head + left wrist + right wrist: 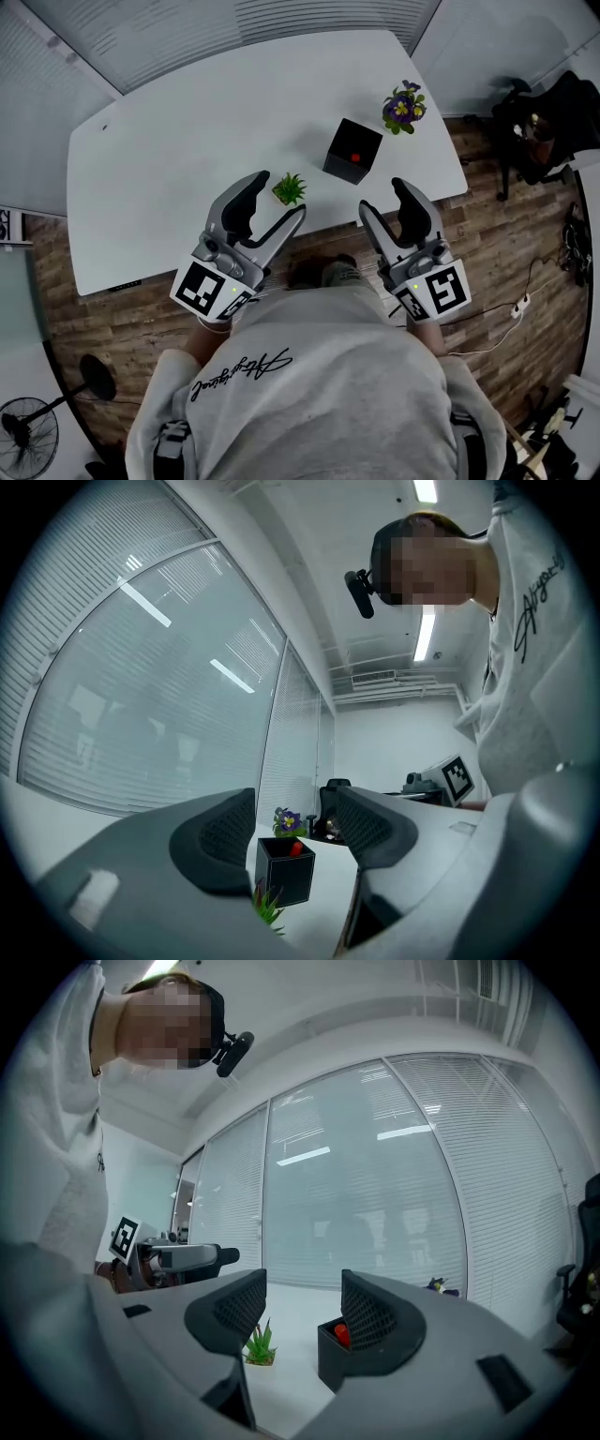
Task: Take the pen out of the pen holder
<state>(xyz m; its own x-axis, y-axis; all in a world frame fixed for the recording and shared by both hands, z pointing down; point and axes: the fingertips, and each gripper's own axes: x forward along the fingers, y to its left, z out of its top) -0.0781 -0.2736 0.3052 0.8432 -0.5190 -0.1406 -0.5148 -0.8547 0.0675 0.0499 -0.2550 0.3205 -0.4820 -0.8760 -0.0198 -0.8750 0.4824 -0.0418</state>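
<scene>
Red-tipped pen (355, 157) upright inside black square plastic pen holder (339, 161) on white table (187, 141). Short of the holder, left gripper (280, 194) and right gripper (382, 195), jaws spread wide, holding nothing, likely poised to reach in.

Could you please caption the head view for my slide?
The left claw and right claw, both open, at the table edge, short of the pen holder holding a pen.

Both grippers held out level, jaws apart.
The left gripper (280, 194) and right gripper (382, 195) sit side by side just ahead of the person's body, pointing forward, well apart. Each has its jaws spread wide and grips nothing, its marker cube at the rear.
</scene>
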